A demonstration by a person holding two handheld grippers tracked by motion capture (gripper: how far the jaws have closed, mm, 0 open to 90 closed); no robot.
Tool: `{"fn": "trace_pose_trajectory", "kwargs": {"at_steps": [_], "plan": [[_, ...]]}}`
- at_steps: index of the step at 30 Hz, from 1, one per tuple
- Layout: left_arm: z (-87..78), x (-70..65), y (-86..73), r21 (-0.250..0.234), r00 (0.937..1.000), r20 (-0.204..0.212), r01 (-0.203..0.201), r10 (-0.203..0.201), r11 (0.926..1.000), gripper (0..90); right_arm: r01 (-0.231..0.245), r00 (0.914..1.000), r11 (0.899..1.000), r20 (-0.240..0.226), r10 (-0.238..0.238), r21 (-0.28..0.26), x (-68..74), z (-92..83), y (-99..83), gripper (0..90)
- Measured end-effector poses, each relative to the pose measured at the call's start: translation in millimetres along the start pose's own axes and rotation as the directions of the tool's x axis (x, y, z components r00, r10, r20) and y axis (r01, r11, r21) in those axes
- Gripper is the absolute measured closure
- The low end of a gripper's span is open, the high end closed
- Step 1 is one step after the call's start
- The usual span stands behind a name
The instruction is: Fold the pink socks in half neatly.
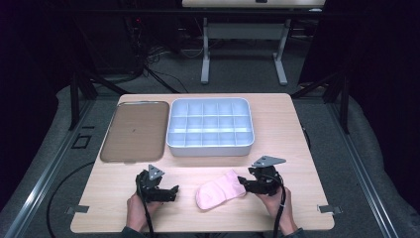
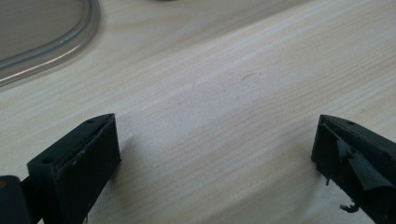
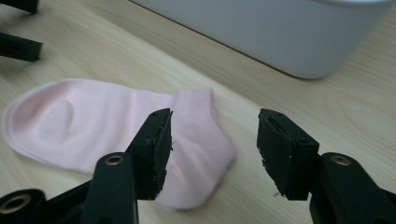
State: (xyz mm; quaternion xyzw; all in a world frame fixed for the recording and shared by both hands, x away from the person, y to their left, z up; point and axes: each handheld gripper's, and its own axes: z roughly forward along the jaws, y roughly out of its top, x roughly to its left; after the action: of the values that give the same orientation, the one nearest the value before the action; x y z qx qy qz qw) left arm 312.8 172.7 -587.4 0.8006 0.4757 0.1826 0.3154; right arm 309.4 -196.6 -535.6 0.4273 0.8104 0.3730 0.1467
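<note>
While both tongs gape near desk's front edge, right gripper (image 3: 212, 140) risks snagging pink sock (image 3: 93, 126) askew; left gripper (image 2: 215, 154) empty.

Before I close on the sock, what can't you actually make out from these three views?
- Underside of the pink sock, and whether a second one lies beneath it: hidden by the sock itself, every view.
- The sock's heel end in the right gripper view: partly covered by the right gripper, one jaw in front of it.
- Floors of the near compartments of the white divided bin: hidden by its front wall, high view.
- The brown tray: cut off by the frame edge, left gripper view.
</note>
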Motion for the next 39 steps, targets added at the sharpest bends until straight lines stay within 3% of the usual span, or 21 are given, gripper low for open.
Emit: {"fn": "trace_pose_trajectory", "kwargs": {"at_steps": [1,3,7,9,13,16,21,22,23,24,25,26,30,35,39], "plan": [[-1.7,-0.4,1.4,0.004,0.9999,0.006,0.013,-0.013,0.9999,2.9,-0.002,1.0,1.0,0.009,0.001,0.004,-4.4,-1.1,-2.1,45.7],[-6.2,-2.2,2.5,-0.024,0.9967,0.065,0.049,-0.048,0.9985,11.8,-0.018,0.9998,1.0,0.012,0.018,0.008,-10.7,-1.9,-6.3,46.8],[-16.6,-16.1,8.0,-0.068,0.9924,0.119,0.038,-0.03,0.9969,15.2,-0.03,0.9994,0.999,0.02,0.03,0.01,-17.7,-0.8,-11.9,50.9],[-21.1,-24.6,11.6,-0.086,0.9862,0.163,0.043,-0.029,0.9954,16.4,-0.034,0.9992,0.999,0.023,0.034,0.018,-20.1,2.4,-12.9,54.3],[-23.6,-43.0,19.1,-0.081,0.9711,0.239,0.01,0.01,0.9967,21.5,-0.028,0.9995,0.999,0.018,0.027,0.029,-19.3,7.8,-12.2,55.9],[-19.7,-55.2,22.9,-0.071,0.9632,0.264,-0.033,0.05,0.9969,26.9,-0.014,0.9998,0.999,0.012,0.014,0.043,-17.9,14.4,-11.3,56.9],[-10.8,-68.4,25.5,-0.029,0.9521,0.293,-0.082,0.087,0.9962,42.5,0.004,1.0,0.998,0.002,-0.004,0.068,-11.8,23.2,-12.6,60.8],[-9.1,-69.6,25.4,-0.025,0.9517,0.294,-0.087,0.09,0.9959,42.5,0.004,1.0,0.998,0.002,-0.004,0.068,-11.8,23.2,-12.6,60.8],[-7.7,-70.5,25.2,-0.016,0.9525,0.292,-0.087,0.088,0.9961,49.4,0.011,0.9999,0.997,-0.004,-0.01,0.079,-10.4,26.1,-13.8,64.5],[-6.2,-70.0,25.0,-0.009,0.9513,0.293,-0.097,0.095,0.9952,49.4,0.011,0.9999,0.997,-0.004,-0.01,0.079,-10.4,26.1,-13.8,64.5],[-2.8,-68.9,23.4,0.001,0.9493,0.302,-0.093,0.089,0.9957,59.0,0.022,0.9997,0.995,-0.007,-0.022,0.096,-8.9,28.3,-14.6,69.7],[-2.8,-68.9,23.4,0.001,0.9493,0.302,-0.093,0.089,0.9957,62.2,0.022,0.9997,0.995,-0.007,-0.022,0.096,-8.9,28.3,-14.6,69.7],[2.9,-63.6,19.3,0.01,0.9403,0.33,-0.09,0.082,0.9959,71.7,0.046,0.9989,0.993,0.007,-0.047,0.11,-4.1,29.7,-16.8,75.0],[2.6,-60.9,18.5,-0.006,0.9441,0.313,-0.107,0.104,0.9942,84.2,0.038,0.9992,0.993,0.009,-0.039,0.111,-0.4,29.0,-19.5,79.4],[3.5,-58.7,19.3,-0.019,0.9468,0.296,-0.127,0.127,0.9917,85.5,0.019,0.9996,0.994,0.02,-0.021,0.11,3.5,27.2,-23.1,80.8]]}}
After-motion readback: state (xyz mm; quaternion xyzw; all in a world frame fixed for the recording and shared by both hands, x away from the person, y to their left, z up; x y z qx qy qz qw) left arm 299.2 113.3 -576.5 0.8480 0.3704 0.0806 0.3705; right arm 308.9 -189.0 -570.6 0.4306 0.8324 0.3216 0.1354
